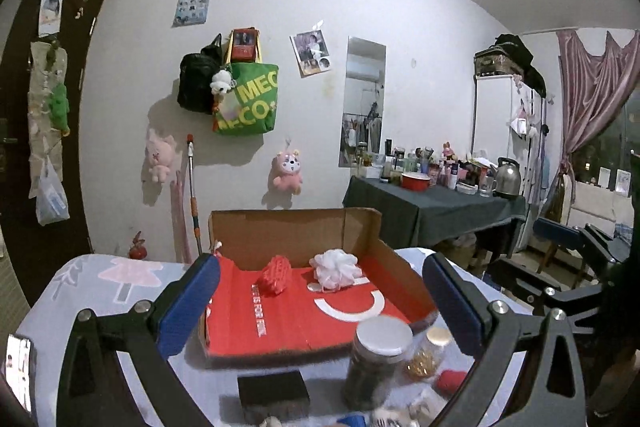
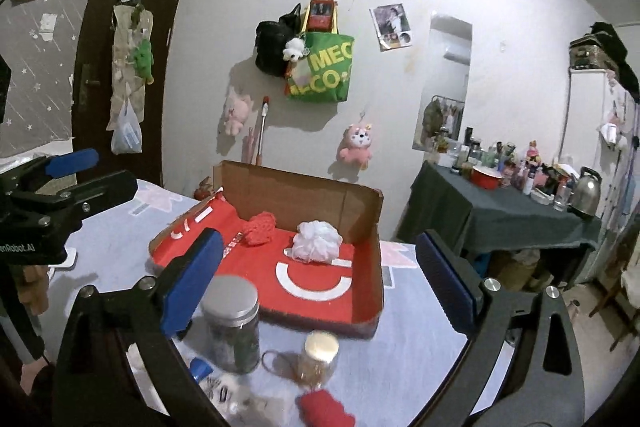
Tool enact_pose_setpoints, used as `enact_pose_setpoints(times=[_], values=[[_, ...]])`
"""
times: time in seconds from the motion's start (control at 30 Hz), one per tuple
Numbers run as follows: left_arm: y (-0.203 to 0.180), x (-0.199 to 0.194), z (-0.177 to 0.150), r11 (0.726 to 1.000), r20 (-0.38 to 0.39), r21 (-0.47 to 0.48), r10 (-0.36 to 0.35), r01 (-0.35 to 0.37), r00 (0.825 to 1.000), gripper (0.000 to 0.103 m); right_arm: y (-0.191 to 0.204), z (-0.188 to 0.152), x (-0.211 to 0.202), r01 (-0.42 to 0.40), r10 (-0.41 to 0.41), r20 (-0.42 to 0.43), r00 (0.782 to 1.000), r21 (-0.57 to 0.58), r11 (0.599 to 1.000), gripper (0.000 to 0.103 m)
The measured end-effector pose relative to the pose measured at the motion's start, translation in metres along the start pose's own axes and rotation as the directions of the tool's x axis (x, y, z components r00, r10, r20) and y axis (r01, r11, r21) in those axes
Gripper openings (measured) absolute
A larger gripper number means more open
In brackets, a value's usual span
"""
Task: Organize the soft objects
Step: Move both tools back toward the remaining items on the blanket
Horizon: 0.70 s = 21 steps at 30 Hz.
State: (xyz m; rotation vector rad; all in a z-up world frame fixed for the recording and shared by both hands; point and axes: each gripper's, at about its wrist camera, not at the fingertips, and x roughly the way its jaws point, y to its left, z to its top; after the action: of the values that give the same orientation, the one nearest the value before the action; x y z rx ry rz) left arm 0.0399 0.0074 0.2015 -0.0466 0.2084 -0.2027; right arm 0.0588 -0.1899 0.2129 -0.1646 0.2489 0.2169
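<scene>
A cardboard box (image 1: 296, 231) with a red lining stands on the table; it also shows in the right wrist view (image 2: 360, 211). Inside lie a red knitted piece (image 1: 275, 275) (image 2: 260, 229) and a white mesh puff (image 1: 335, 269) (image 2: 317, 241). Another red soft piece (image 1: 450, 381) (image 2: 324, 407) lies on the table near the front. My left gripper (image 1: 320, 311) is open and empty, held above the table before the box. My right gripper (image 2: 320, 291) is open and empty too. The left gripper also shows at the left edge of the right wrist view (image 2: 72, 171).
A tall jar with a silver lid (image 1: 374, 359) (image 2: 234, 323) and a small gold-lidded jar (image 1: 428, 351) (image 2: 318, 359) stand in front of the box. A black block (image 1: 274, 397) and small items lie near the front edge. A cluttered side table (image 1: 436, 207) stands at right.
</scene>
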Motion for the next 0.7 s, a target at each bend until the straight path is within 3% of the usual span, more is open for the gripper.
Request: enact_pose_setpoints(times=[0.37, 0.57, 0.7], values=[[-0.015, -0.026, -0.064, 0.998, -0.020, 0.010, 0.063, -0.063, 0.998, 0.103, 0.012, -0.065, -0.033, 0.050, -0.050, 0.002, 0.999, 0.049, 0.998, 0.099], [-0.020, -0.020, -0.099, 0.998, -0.080, 0.020, 0.069, -0.068, 0.994, 0.103, 0.021, -0.102, -0.030, 0.033, -0.030, -0.038, 0.999, 0.064, 0.997, 0.099], [-0.016, -0.009, -0.123, 0.997, -0.160, 0.003, 0.073, -0.073, 0.984, 0.103, 0.026, -0.127, -0.015, 0.018, -0.008, -0.107, 0.994, 0.095, 0.995, 0.099]])
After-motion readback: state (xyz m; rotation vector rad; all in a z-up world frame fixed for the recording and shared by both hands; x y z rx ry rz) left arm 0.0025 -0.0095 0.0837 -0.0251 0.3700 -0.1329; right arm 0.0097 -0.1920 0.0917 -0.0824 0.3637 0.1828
